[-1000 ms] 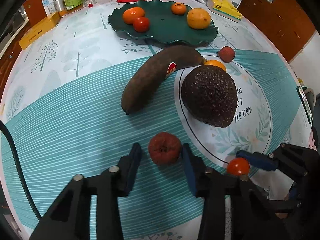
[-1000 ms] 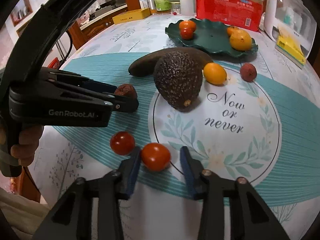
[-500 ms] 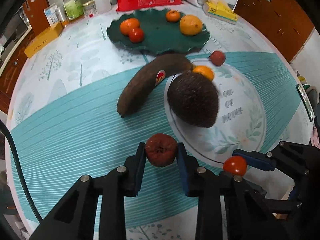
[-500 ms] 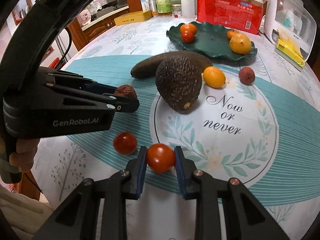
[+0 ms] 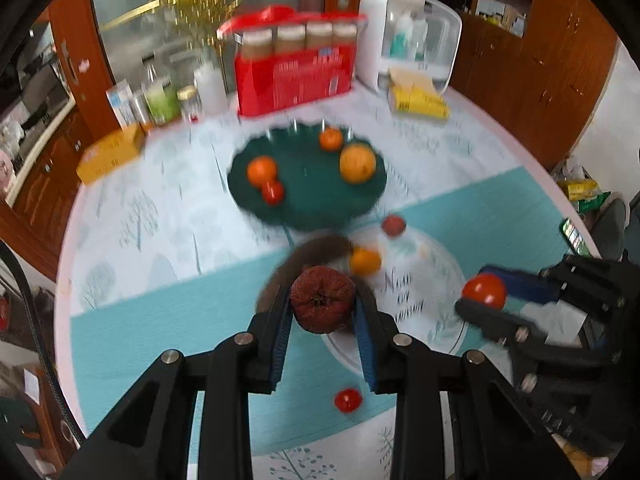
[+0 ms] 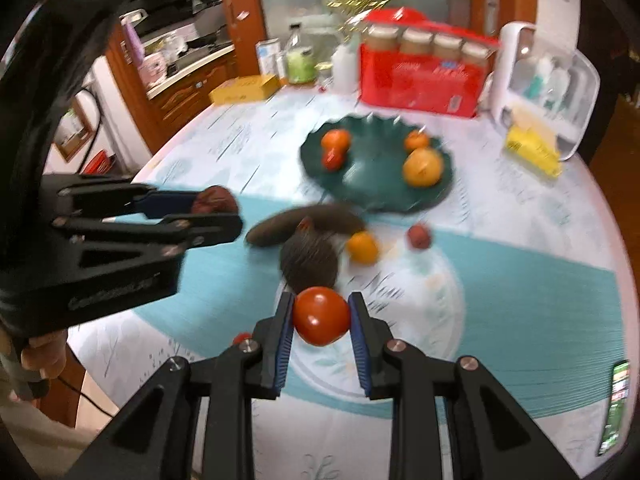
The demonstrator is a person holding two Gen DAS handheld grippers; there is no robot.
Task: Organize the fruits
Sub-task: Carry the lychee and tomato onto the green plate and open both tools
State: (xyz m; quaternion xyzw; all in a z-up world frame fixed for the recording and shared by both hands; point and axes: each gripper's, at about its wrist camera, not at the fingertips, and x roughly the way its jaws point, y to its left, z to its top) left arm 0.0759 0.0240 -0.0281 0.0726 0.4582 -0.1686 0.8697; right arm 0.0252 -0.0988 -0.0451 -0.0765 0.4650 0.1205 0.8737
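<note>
My left gripper (image 5: 323,309) is shut on a wrinkled dark red fruit (image 5: 322,303) and holds it well above the table. My right gripper (image 6: 321,316) is shut on a red tomato (image 6: 321,316), also raised; it shows at the right of the left wrist view (image 5: 484,291). The dark green plate (image 5: 308,204) at the back holds several orange fruits and a small tomato. A brown banana (image 6: 304,224), an avocado (image 6: 310,262), a small orange (image 6: 362,248) and a reddish lychee (image 6: 419,236) lie on the cloth. Another tomato (image 5: 348,400) lies near the front edge.
A red box with jars (image 5: 294,68), a white dispenser (image 5: 408,40), bottles (image 5: 160,100) and yellow boxes (image 5: 110,152) stand along the back of the round table. A phone (image 6: 616,404) lies at the right edge.
Both grippers closed on their fruits, then lifted them off the table; the views have risen and tilted toward the green plate. One tomato stays on the cloth.
</note>
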